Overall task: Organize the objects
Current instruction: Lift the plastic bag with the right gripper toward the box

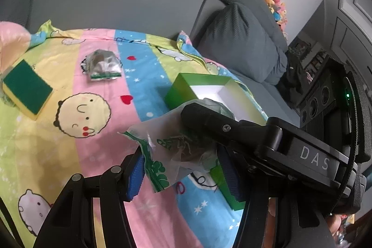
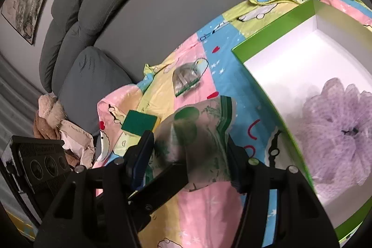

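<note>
A clear packet with green print (image 1: 172, 150) sits between the blue pads of my left gripper (image 1: 183, 169), whose jaws stand wide around it. My right gripper crosses the left wrist view, and one of its fingers (image 1: 209, 122) lies on the packet. In the right wrist view the same packet (image 2: 197, 136) fills the space between the jaws of my right gripper (image 2: 190, 150), and a finger of the left gripper reaches in under it. A green box (image 2: 274, 38) with a white inside holds a purple mesh puff (image 2: 334, 127). The box also shows in the left wrist view (image 1: 186, 87).
A second clear packet (image 1: 102, 64) and a green-and-yellow sponge (image 1: 25, 90) lie on the cartoon-print sheet (image 1: 88, 150). Both also show in the right wrist view, the packet (image 2: 186, 80) and the sponge (image 2: 139, 122). Grey sofa cushions (image 1: 239, 38) rise behind.
</note>
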Demonstrator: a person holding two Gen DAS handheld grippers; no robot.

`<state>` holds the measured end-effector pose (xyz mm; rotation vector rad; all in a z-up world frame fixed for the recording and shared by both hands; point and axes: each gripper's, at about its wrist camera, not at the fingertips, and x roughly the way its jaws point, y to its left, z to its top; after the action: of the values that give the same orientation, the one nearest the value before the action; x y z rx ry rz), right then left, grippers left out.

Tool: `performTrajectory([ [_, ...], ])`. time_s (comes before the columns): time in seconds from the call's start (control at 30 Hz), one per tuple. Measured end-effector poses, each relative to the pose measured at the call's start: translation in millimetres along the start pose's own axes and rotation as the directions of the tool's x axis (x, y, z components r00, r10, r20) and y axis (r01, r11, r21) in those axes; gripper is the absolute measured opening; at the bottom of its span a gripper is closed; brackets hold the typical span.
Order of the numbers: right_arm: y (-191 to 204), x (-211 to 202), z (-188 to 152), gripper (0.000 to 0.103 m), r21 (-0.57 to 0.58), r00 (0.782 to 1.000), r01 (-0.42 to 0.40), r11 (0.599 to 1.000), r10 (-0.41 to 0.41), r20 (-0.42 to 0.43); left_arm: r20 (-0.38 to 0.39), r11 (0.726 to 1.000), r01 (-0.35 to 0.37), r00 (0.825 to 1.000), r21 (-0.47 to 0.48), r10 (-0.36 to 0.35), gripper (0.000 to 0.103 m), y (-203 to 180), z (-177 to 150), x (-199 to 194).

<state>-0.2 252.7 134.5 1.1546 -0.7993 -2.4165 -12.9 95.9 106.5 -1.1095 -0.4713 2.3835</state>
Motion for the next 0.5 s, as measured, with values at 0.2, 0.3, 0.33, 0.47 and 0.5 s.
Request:
performTrajectory([
  [0.2, -10.0, -15.9, 3.0, 0.057, 0.022, 0.999, 0.003, 1.0, -0.004, 0.043, 0.004, 0.999, 0.017, 1.0, 0.045, -0.017, 0.059, -17.4, 3.4, 6.0],
  [0.3, -13.9, -22.6, 4.2, 0.057, 0.025, 0.997, 0.018, 1.0, -0.02, 0.069, 0.011, 0.998, 0.033, 0.999, 0.047, -0.033, 0.059, -23.2, 1.8, 12.1],
  [0.33, -15.3, -24.4, 4.8, 0.057, 0.024, 0.997, 0.031, 0.999, -0.033, 0.074, 0.01, 0.998, 0.033, 0.999, 0.047, -0.034, 0.059, -25.1, 1.6, 14.0],
  [0.47, -24.0, -28.4, 7.9, 0.057, 0.042, 0.996, 0.033, 0.999, -0.036, 0.08, 0.005, 0.998, 0.034, 0.999, 0.059, -0.034, 0.059, -32.1, 2.4, 19.0],
  [0.5, -25.7, -30.0, 8.7, 0.057, 0.048, 0.996, 0.034, 0.998, -0.037, 0.084, 0.004, 0.997, 0.035, 0.999, 0.064, -0.036, 0.059, -34.0, 3.0, 20.1],
])
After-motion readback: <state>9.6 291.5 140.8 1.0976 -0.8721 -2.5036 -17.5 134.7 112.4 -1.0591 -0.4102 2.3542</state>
